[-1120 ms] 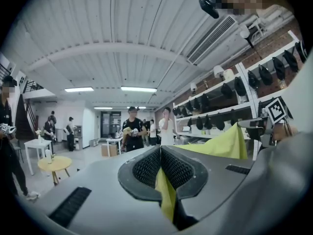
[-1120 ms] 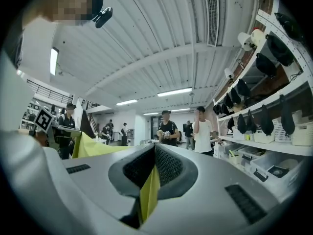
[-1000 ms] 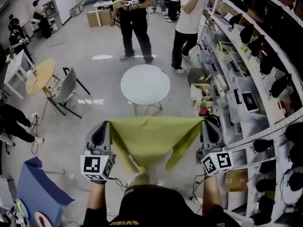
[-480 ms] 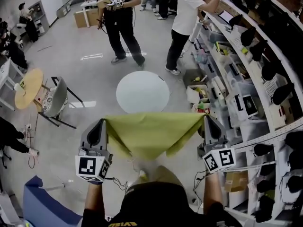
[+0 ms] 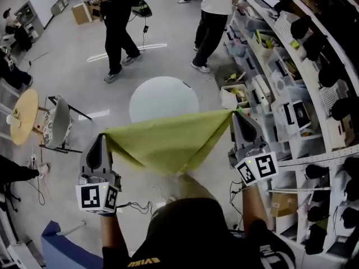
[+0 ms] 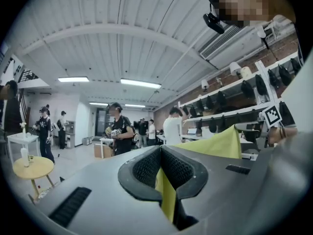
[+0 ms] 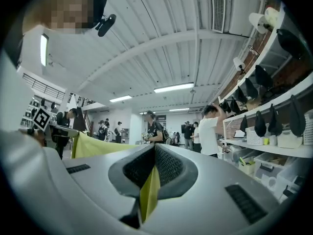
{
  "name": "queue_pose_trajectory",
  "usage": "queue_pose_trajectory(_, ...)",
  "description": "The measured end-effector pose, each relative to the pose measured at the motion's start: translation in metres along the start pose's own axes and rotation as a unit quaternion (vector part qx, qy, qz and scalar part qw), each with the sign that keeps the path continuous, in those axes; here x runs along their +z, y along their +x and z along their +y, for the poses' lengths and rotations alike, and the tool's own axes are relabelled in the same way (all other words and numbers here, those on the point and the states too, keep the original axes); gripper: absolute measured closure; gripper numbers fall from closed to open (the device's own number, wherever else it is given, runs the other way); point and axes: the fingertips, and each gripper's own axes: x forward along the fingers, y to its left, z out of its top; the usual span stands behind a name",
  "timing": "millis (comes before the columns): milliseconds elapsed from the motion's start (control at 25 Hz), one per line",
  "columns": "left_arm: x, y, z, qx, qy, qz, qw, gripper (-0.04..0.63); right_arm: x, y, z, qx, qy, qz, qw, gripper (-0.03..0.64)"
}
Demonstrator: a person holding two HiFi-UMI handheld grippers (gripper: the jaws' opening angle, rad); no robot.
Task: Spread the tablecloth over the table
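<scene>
A yellow-green tablecloth [image 5: 168, 140] hangs stretched between my two grippers, its lower edge drooping toward my body. My left gripper [image 5: 102, 136] is shut on the cloth's left corner; in the left gripper view the cloth [image 6: 166, 192] is pinched between the black pads. My right gripper [image 5: 234, 115] is shut on the right corner, and in the right gripper view the cloth [image 7: 149, 192] shows between its pads. The round white table [image 5: 164, 98] stands just beyond the cloth's upper edge, bare on top.
Shelving with bins and headsets [image 5: 291, 66] runs along the right. A grey chair [image 5: 56, 125] and a round wooden table [image 5: 23, 116] stand at the left. Two people [image 5: 115, 21] stand beyond the white table. A blue seat [image 5: 61, 251] is at lower left.
Both grippers, with the cloth stretched between them, have moved forward toward the round white table, which now lies right behind the cloth's top edge. The people beyond have shifted up and left in the picture.
</scene>
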Motion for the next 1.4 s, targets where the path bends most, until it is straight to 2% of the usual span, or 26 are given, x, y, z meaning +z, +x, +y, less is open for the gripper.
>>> queue_pose_trajectory(280, 0.015, 0.114, -0.001, 0.018, 0.010, 0.023, 0.9995, 0.575, -0.007, 0.091, -0.078, 0.028, 0.017, 0.013, 0.999, 0.614)
queue_pose_trajectory(400, 0.024, 0.158, -0.002, 0.026, 0.006, 0.015, 0.9995, 0.575, -0.008, 0.125, -0.109, 0.035, 0.024, 0.010, 0.999, 0.614)
queue_pose_trajectory(560, 0.038, 0.203, 0.005, 0.027, 0.024, 0.004, 0.9994, 0.575, -0.003, 0.168, -0.134, 0.042, 0.021, -0.001, 0.999, 0.614)
queue_pose_trajectory(800, 0.040, 0.235, 0.024, 0.022, 0.032, 0.009, 0.9992, 0.575, -0.003, 0.208, -0.141, 0.041, 0.012, -0.002, 0.999, 0.614)
queue_pose_trajectory(1080, 0.032, 0.276, 0.075, -0.003, 0.021, -0.003, 0.9998, 0.575, -0.001, 0.260, -0.125, 0.018, -0.024, -0.002, 1.000, 0.614)
queue_pose_trajectory(1400, -0.005, 0.341, 0.135, -0.068, 0.010, 0.024, 0.9973, 0.575, -0.027, 0.322, -0.108, -0.030, -0.031, 0.029, 0.999, 0.614)
